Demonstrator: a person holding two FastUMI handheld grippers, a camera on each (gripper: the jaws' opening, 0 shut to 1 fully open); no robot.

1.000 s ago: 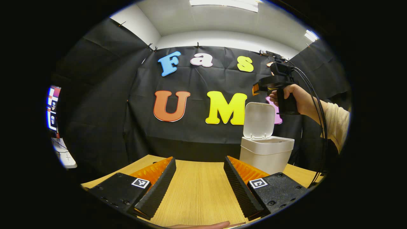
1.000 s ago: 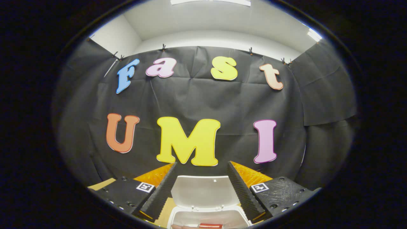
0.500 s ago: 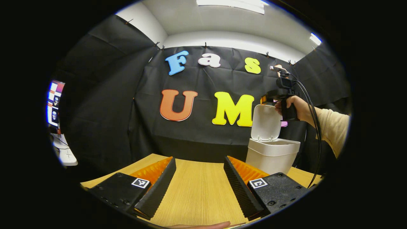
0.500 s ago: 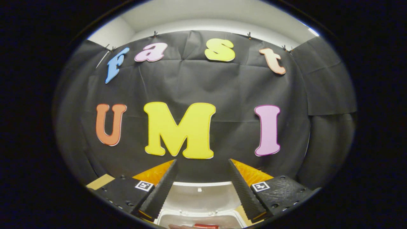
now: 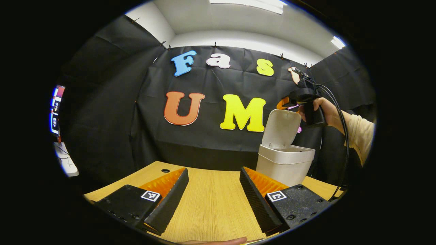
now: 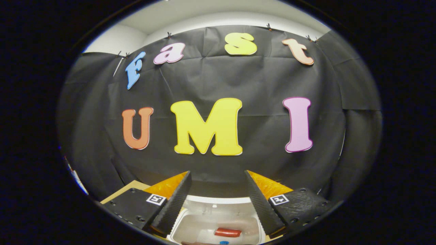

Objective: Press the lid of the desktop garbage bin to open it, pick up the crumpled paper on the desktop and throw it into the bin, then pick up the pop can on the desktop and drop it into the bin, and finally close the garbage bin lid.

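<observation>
Two grippers stand open and empty: left gripper (image 5: 213, 200) above the table (image 5: 211, 211), right gripper (image 6: 218, 200) over the bin (image 5: 285, 163) at far right. The light, hinged lid (image 5: 282, 127) tilts half-raised; push its top edge down

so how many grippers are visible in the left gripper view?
2. The left gripper sits at the bottom, jaws open over the light wooden table. The right gripper is held in a hand above the tilted lid of the white plastic bin.
</observation>
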